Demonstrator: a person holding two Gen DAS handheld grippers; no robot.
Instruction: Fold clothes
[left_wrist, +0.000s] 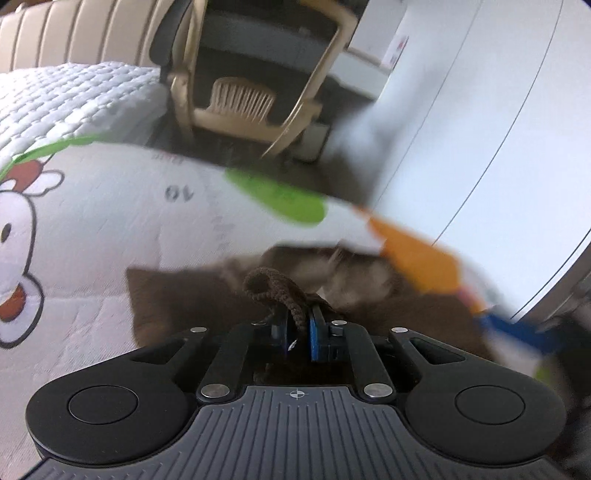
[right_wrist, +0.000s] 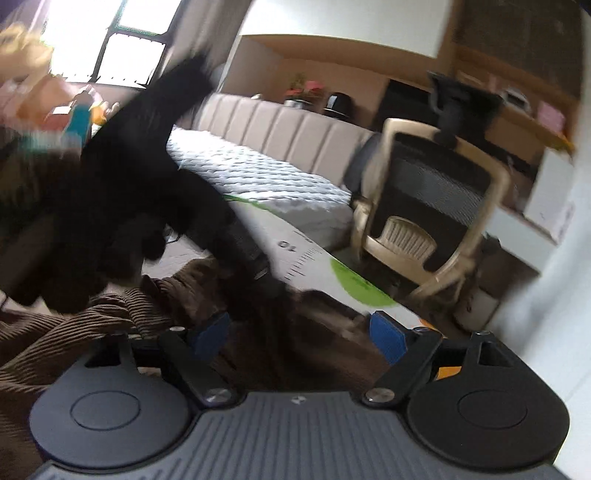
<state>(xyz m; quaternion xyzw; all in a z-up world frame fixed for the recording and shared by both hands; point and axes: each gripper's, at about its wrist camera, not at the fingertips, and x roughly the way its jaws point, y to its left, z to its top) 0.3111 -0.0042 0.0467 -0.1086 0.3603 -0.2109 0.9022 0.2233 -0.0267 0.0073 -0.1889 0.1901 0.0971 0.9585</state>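
A brown knitted garment (left_wrist: 266, 291) lies on a white cartoon play mat (left_wrist: 110, 221). My left gripper (left_wrist: 300, 325) is shut on a bunched fold of the brown garment, which sticks up between the blue pads. In the right wrist view the same ribbed brown garment (right_wrist: 92, 325) lies crumpled at the lower left. My right gripper (right_wrist: 297, 332) is open above the brown cloth, with nothing between its blue pads (right_wrist: 388, 336). The left gripper's dark body and the gloved hand (right_wrist: 122, 206) holding it cross the view just ahead.
A beige office chair (right_wrist: 424, 221) stands past the mat's far edge. A quilted white mattress (right_wrist: 258, 170) with a padded headboard lies behind. A white wall or cabinet (left_wrist: 480, 129) runs along the right. Green and orange prints mark the mat's edge (left_wrist: 280, 199).
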